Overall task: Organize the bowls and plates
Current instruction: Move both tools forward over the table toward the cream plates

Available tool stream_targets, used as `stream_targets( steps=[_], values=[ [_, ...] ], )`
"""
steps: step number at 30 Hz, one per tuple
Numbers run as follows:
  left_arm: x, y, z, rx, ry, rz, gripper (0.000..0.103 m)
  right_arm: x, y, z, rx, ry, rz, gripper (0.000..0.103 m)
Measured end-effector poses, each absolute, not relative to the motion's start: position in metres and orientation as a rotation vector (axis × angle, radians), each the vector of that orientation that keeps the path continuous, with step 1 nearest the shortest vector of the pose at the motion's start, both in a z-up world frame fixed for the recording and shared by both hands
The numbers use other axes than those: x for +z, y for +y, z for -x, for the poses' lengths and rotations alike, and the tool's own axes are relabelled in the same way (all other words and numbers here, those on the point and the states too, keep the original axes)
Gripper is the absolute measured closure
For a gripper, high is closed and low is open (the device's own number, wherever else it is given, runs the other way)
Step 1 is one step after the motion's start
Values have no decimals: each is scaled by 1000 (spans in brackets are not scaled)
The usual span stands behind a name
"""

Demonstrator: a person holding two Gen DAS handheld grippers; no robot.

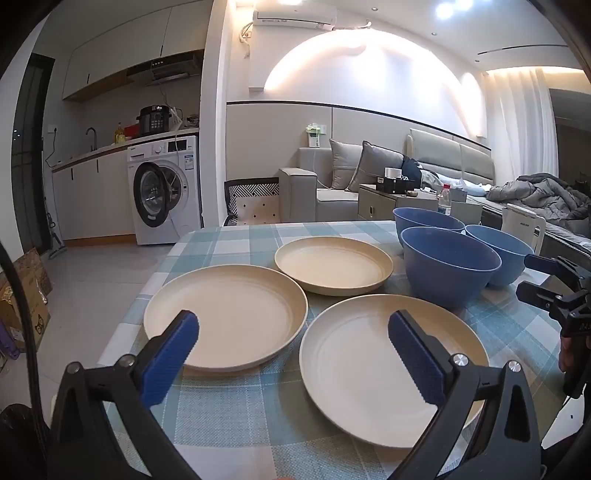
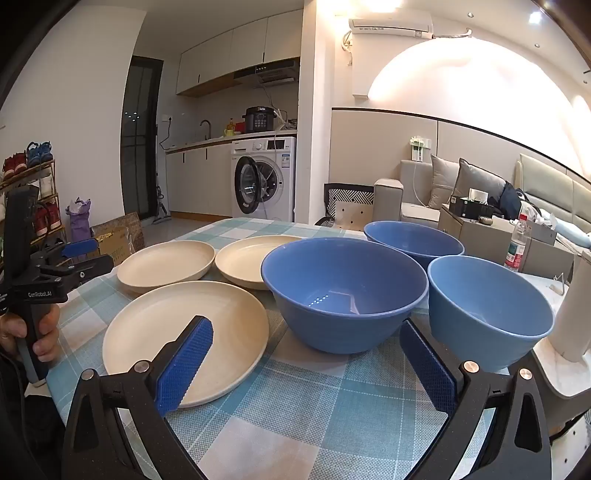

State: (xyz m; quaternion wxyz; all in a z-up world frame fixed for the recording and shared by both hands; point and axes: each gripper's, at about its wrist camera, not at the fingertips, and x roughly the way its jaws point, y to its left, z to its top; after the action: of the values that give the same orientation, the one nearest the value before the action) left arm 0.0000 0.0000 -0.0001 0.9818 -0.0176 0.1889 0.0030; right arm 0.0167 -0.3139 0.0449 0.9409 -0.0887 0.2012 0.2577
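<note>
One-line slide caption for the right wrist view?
Open right gripper faces three blue bowls beside three cream plates on a checked tablecloth.

3 cream plates, 3 blue bowls, all upright, empty, none stacked. Seen past left gripper: left plate just ahead of its left finger, right plate under its right finger, far plate beyond btwn them. Right gripper: near bowl straight ahead, right bowl beside it past right finger, far bowl behind.

Bright ceiling spots w/ blown-out wall glare, sharp pics, heavy fisheye edges.
</note>
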Motion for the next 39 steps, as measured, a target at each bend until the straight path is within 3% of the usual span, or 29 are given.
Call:
stream_targets(
  steps=[39],
  values=[
    [0, 3, 1, 11, 380, 70, 0, 49, -316, -15, 503, 431, 193, 0]
  ],
)
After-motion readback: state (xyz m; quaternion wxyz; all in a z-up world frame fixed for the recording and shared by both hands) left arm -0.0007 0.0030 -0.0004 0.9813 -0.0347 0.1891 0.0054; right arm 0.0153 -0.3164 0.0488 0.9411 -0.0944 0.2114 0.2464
